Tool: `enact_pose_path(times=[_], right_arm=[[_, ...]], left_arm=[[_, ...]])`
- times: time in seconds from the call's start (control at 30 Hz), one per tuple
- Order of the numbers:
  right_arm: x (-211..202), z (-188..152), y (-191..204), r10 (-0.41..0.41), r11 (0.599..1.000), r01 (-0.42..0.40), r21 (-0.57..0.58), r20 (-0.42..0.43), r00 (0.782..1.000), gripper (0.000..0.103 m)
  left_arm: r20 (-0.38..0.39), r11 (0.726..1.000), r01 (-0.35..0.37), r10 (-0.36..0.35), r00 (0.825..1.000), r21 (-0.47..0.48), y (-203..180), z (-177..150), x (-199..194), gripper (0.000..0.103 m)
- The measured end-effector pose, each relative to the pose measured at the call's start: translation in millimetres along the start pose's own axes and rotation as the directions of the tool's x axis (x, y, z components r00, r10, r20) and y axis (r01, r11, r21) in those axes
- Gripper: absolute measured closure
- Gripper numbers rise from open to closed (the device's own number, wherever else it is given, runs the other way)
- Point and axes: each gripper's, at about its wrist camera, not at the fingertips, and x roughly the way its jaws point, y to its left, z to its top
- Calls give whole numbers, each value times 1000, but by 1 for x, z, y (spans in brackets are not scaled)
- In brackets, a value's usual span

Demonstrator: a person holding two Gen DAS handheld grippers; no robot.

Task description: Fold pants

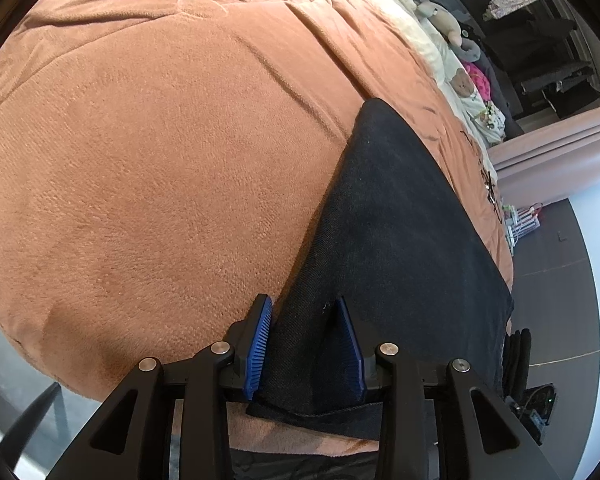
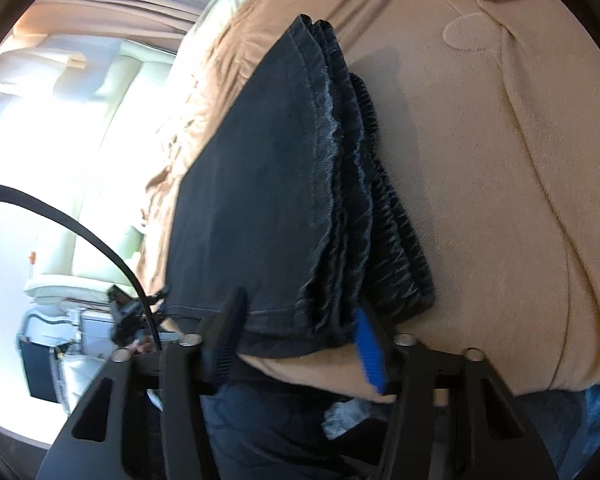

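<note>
Dark denim pants [image 1: 400,220] lie folded on a tan fleece blanket [image 1: 140,160] near the bed's edge. In the left wrist view my left gripper [image 1: 305,340] is shut on a raised fold at the pants' near corner, with a blue pad [image 1: 260,344] pressing on each side. In the right wrist view the pants [image 2: 284,184] show as a stack of several layers, with hems and a gathered waistband along the right side. My right gripper [image 2: 298,340] straddles the stack's near end, its blue pad [image 2: 368,348] against the layered edge, shut on it.
Plush toys [image 1: 440,16] and pale pillows sit at the head of the bed, by a pink curtain [image 1: 560,140]. A pale armchair [image 2: 112,140] stands beyond the bed's edge. A black cable [image 2: 80,232] arcs at the left. The blanket [image 2: 480,200] spreads wide to the right.
</note>
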Motion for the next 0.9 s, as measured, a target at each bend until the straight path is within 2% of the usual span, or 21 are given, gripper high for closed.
enact_pose_path(times=[0.03,0.17,0.2,0.27,0.37,0.53,0.63,0.77,0.9], right_arm=[[-1,1,2,-11,1000,11,-6,5,1000,87],[-4,1,14,-42,997,43,-69,20,999,91],[-5,2,17,-41,996,43,-78,25,999,92],[-9,6,22,-34,996,37,-86,39,999,92],[-17,10,26,-28,993,34,-111,52,998,92],[-24,10,24,-46,990,53,-131,61,997,93],[-21,9,17,-51,992,57,-113,56,997,93],[-11,10,10,-75,993,79,-87,46,996,93],[-7,11,8,-79,994,81,-68,36,996,93]], left_arm=[[3,1000,-2,2,1000,2,0,0,0,67],[12,1000,-7,7,1000,10,-3,-2,1,69],[14,1000,-14,13,1000,17,-4,-2,-1,71],[19,999,-18,18,1000,30,-7,-6,-4,86],[29,1000,-5,5,1000,11,-10,-9,-11,90],[49,1000,-24,23,999,19,-23,-13,-21,90],[47,999,-48,47,998,25,-27,-14,-19,84],[26,998,-64,64,998,0,-18,-17,-8,58],[48,999,-32,33,998,-29,-9,-22,-5,57]])
